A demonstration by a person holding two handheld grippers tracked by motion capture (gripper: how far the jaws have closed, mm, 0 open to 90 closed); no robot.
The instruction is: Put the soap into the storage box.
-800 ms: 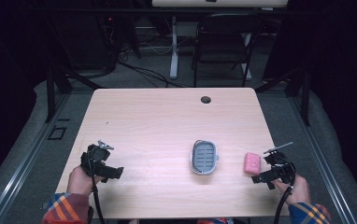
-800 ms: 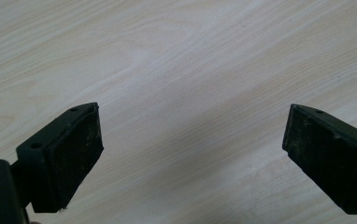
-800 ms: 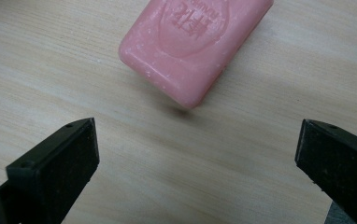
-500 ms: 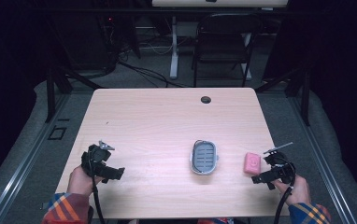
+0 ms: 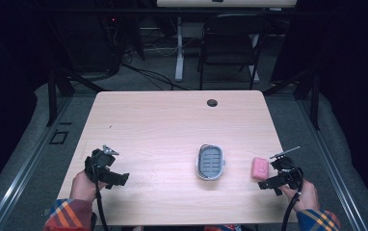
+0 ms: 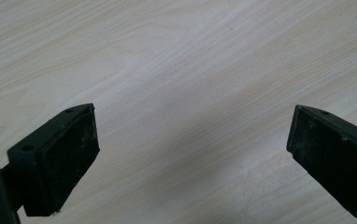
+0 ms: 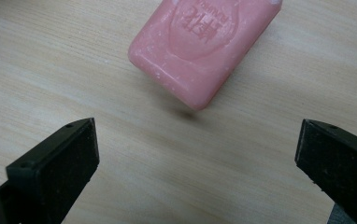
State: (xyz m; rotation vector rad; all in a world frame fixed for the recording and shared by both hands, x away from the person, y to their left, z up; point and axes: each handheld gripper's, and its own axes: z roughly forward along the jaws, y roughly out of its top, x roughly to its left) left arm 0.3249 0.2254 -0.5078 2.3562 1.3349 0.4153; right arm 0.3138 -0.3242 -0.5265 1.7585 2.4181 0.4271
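- Step in hand, as I read it: approach for a pick. Right gripper [image 5: 269, 183] sits just beside the pink rounded-rectangle soap bar [image 5: 259, 168], no contact yet.
- Right gripper state: jaws spread wide, nothing between the pads. In the right gripper view the bar [image 7: 203, 46] lies ahead at about 12 o'clock, beyond the tips, apart from both.
- Left gripper [image 5: 119, 178]: jaws wide apart too, empty, bare wood between them in the left gripper view. Parked at the near left of the light wooden table [image 5: 163, 120], well apart from everything.
- Soap location: near right part of the table, roughly 3 o'clock from the grey oval soap dish with slotted insert [image 5: 210, 161], close to it but not touching.
- Soap pose: lies flat, embossed face up. In the high view the long axis runs roughly 12 to 6 o'clock, nearly parallel to the dish's long axis. In the right gripper view it runs 1 to 7 o'clock, near corner toward the jaws.
- Next move, my guess: advance the right gripper until the bar is between the pads, turn the wrist to square the pads across the short sides, then close.
- Likely target is the dish at 9 o'clock of the bar; lettering too small to read.
- Risk: a skewed grip on rounded edges could let the bar slip or twist.
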